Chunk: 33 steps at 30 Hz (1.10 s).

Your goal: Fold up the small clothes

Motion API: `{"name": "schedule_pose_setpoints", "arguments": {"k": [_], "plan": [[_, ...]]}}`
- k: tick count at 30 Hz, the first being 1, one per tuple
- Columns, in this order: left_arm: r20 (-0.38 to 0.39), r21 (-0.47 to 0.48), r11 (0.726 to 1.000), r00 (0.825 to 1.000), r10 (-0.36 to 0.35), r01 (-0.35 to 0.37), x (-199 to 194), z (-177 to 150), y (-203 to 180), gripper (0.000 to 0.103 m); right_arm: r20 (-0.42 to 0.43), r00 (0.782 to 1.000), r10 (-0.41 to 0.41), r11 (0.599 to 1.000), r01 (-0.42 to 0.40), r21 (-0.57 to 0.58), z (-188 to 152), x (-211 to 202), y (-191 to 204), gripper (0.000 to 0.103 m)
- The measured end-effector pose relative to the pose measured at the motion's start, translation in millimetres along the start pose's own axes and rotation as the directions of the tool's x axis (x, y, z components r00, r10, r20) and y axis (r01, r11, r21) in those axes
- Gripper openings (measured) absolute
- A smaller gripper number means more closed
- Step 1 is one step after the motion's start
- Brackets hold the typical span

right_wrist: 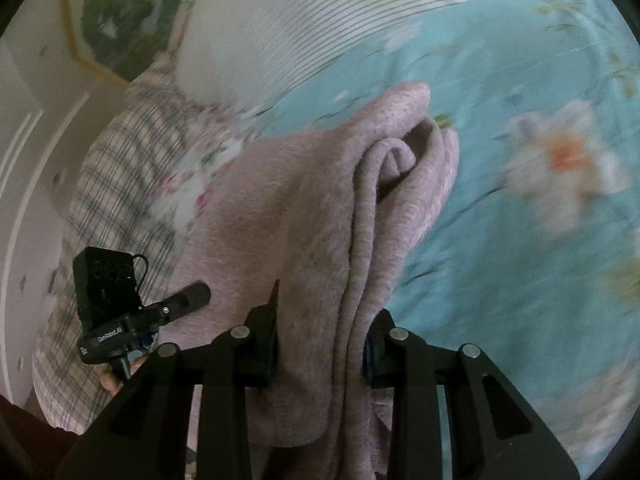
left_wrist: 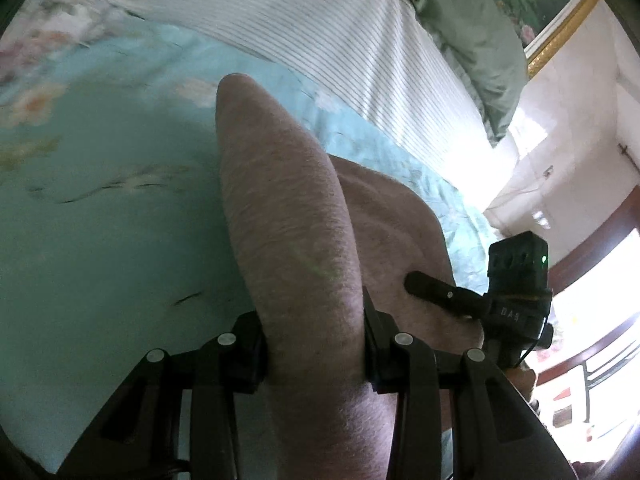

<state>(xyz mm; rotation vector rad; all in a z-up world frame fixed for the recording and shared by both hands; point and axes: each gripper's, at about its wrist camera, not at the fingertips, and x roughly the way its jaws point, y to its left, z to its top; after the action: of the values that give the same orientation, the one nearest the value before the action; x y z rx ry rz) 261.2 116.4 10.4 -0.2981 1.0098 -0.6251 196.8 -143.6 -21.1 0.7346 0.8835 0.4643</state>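
Note:
A pink fuzzy cloth (left_wrist: 288,216) is held up above a light blue floral bedsheet (left_wrist: 100,216). My left gripper (left_wrist: 316,344) is shut on one folded edge of it, and the cloth bulges forward between the jaws. My right gripper (right_wrist: 320,344) is shut on another bunched edge of the same cloth (right_wrist: 320,208), which hangs in thick folds over the sheet (right_wrist: 500,280). The right gripper shows at the right of the left wrist view (left_wrist: 472,300); the left gripper shows at the lower left of the right wrist view (right_wrist: 168,308). The fingertips are hidden by cloth.
A white striped pillow (left_wrist: 360,40) lies at the head of the bed, with a green pillow (left_wrist: 472,40) and a gold-framed picture (left_wrist: 560,28) behind. A plaid blanket (right_wrist: 120,184) lies at the left in the right wrist view. A dark wooden bed frame (left_wrist: 592,248) and bright window are at the right.

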Motion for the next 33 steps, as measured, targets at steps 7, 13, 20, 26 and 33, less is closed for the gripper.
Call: {"name": "schedule_pose_setpoints", "arguments": {"k": [7,13,20,26,33], "plan": [[0.027,-0.035,0.996,0.996,0.083,-0.082,-45,-36,36,0.038,-0.049,0.998,0.045,0.999,-0.046,-0.013,-32,34,23,0.032],[-0.026,-0.043,0.980,0.981,0.194,-0.195,-18,-55,54,0.052,-0.082,0.996,-0.027,1.000,0.027,0.005,-43,45,14,0.035],[-0.015,-0.098,0.978,0.983,0.184,-0.185,-36,-61,60,0.064,-0.043,0.987,-0.154,0.988,0.154,0.000,-45,22,18,0.060],[0.071,-0.050,0.974,0.972,0.225,-0.222,-77,-81,54,0.059,0.088,0.978,-0.191,0.981,0.193,-0.010,-37,-12,32,0.065],[0.092,0.064,0.993,0.991,0.093,-0.099,-91,-93,24,0.046,0.059,0.975,-0.216,0.975,0.219,-0.037,-19,13,39,0.047]]}}
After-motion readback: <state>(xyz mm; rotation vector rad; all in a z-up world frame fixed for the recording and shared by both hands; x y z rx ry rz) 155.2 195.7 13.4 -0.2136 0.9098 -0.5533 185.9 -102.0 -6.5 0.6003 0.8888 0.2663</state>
